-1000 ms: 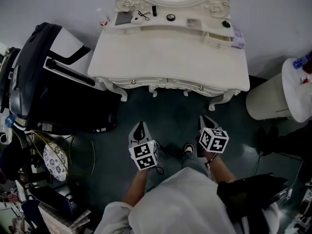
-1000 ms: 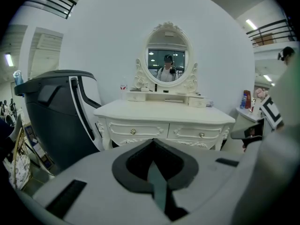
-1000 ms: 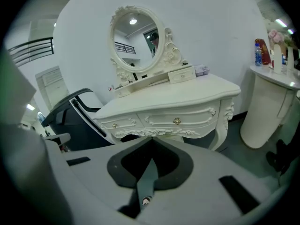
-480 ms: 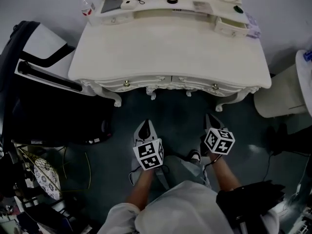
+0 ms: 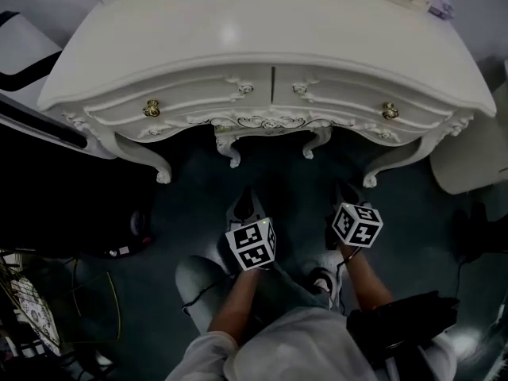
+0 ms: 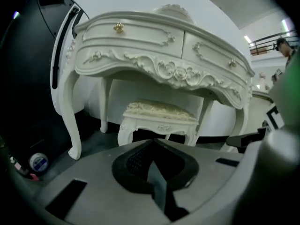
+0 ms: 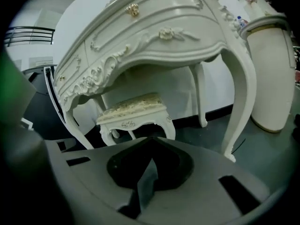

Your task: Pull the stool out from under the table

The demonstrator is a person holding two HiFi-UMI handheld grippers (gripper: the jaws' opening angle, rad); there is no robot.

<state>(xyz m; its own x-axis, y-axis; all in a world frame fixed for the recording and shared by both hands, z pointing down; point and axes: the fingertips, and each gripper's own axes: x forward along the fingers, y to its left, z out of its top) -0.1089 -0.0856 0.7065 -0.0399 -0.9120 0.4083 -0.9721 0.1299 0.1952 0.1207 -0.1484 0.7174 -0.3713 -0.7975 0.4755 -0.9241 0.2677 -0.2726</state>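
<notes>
While the stool sits under the table, long side parallel to its front edge, the left gripper and right gripper have their jaws pressed together, empty. Stool lies ahead of both, well apart; neither looks nearer.

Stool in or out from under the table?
In. The stool stands upright beneath the table, behind its front legs.

Head cam looks steeply down, close over vanity table at 12 o'clock, both gripper cams low, facing fwd under it, share stool dead ahead.
</notes>
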